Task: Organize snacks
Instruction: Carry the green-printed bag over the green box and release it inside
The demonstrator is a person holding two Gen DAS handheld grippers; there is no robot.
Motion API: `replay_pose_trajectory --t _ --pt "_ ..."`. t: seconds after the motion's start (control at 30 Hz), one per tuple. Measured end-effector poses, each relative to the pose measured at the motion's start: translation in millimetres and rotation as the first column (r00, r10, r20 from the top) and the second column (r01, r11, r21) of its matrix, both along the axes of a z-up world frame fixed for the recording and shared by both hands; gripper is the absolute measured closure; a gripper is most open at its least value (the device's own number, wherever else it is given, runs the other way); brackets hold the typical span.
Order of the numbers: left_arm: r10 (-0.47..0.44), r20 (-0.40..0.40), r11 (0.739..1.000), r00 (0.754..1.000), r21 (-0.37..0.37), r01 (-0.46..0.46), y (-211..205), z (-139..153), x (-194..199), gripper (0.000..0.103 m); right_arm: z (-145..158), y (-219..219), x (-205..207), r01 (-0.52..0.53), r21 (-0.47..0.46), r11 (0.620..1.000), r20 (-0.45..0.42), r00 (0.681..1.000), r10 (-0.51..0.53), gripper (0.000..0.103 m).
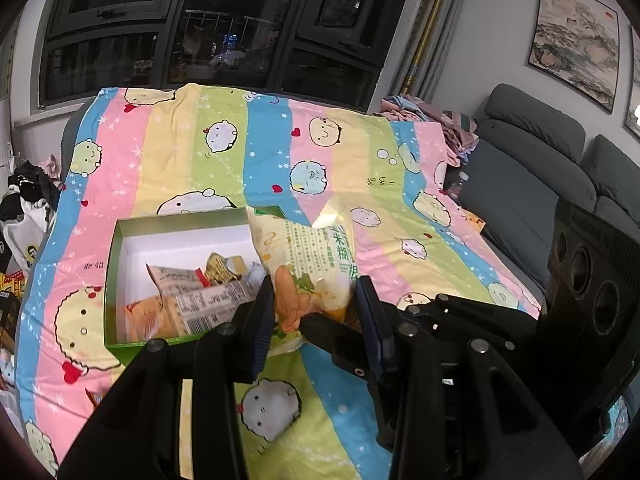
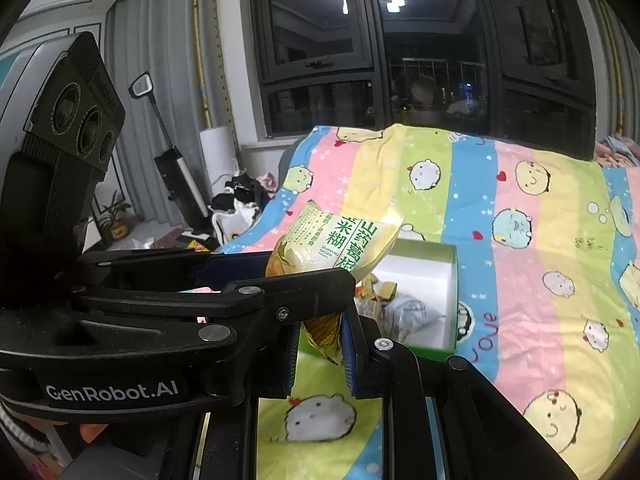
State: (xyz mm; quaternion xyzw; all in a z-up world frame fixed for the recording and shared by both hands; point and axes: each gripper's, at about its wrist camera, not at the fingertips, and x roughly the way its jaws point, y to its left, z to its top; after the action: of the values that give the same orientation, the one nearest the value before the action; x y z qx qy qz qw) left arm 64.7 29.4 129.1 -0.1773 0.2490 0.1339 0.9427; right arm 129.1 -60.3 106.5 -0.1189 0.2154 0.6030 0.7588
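The right gripper pinches the yellow-green foil snack bag above the green box; the left gripper brackets it, contact unclear.

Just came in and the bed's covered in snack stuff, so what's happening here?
A person with two handheld grippers is sorting snacks on the striped blanket. Both the left gripper and the right gripper are closed on the bottom of a yellow-green snack bag, held beside the open green box, which already holds several packets.
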Motion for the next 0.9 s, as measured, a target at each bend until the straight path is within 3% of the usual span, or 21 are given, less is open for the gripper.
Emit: replay_pose_trajectory --t 0.4,0.6,0.9 --pt "-0.002 -0.015 1.000 1.000 -0.027 0.001 39.2 -15.5 33.7 0.064 -11.5 34.0 28.3 -0.003 -0.012 1.000 -0.012 1.000 0.003 0.082" --pt "0.001 -0.045 0.990 0.999 -0.144 -0.008 75.5 -40.3 51.2 0.064 -29.9 64.3 48.8 -0.016 -0.073 0.997 -0.043 0.999 0.013 0.082" --pt "0.034 -0.115 0.967 0.993 -0.246 -0.061 105.7 -74.1 61.8 0.061 -63.1 102.1 61.1 -0.047 -0.180 0.982 -0.097 0.995 0.030 0.082"
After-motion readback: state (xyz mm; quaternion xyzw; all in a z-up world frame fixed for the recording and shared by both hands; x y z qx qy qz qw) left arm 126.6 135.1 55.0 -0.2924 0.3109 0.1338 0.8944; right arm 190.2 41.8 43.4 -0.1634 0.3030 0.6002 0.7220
